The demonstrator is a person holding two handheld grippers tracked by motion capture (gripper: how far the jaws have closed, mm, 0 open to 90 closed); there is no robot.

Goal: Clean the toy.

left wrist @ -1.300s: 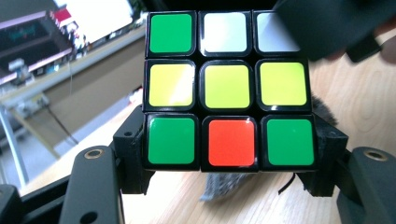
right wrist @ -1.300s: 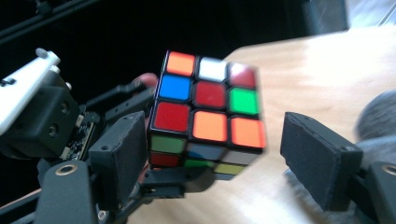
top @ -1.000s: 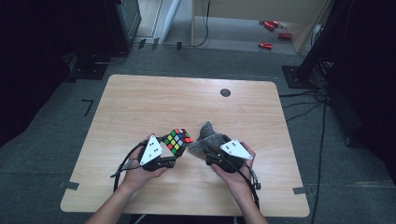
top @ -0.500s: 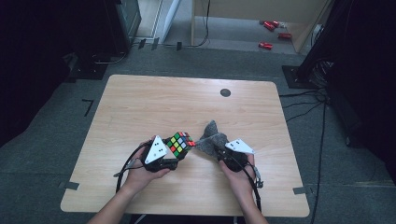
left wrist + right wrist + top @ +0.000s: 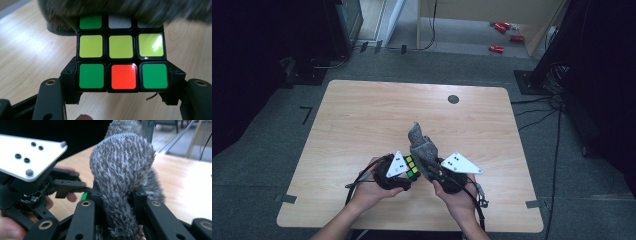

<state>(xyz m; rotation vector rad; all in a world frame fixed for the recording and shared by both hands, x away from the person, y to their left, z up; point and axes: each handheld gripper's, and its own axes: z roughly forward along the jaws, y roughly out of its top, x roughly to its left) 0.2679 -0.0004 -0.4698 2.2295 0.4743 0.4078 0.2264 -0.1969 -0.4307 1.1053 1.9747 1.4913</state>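
The right claw (image 5: 428, 165) has just been closing, and the fuzzy grey knitted cloth (image 5: 419, 145) is now pinched between its black jaws. A second ago that claw stood wide beside the cloth; half a second ago it was already narrow on it. Now the cloth is bunched up and stands above the pale wooden worktop (image 5: 362, 115), with its upper end pointing away from the person. In the right gripper view the cloth (image 5: 120, 170) bulges up out of the jaws in a thick roll, squeezed tight at the waist.

The left claw (image 5: 411, 172) is clamped on the multicoloured puzzle cube (image 5: 410, 166), as it was a second ago. In the left gripper view the jaws press the cube (image 5: 121, 62) on its two side faces, level with its lowest row of green, red and green tiles. The cube has slid a little towards the person and towards the cloth since then.

Taking the cube as the marker, the cloth sits just to its right and reaches over its far edge. The left gripper view shows grey fuzz (image 5: 125, 10) draped across the cube's top row, so the two touch or nearly touch. I judge that the cloth is now gripped firmly enough to wipe the cube's faces.
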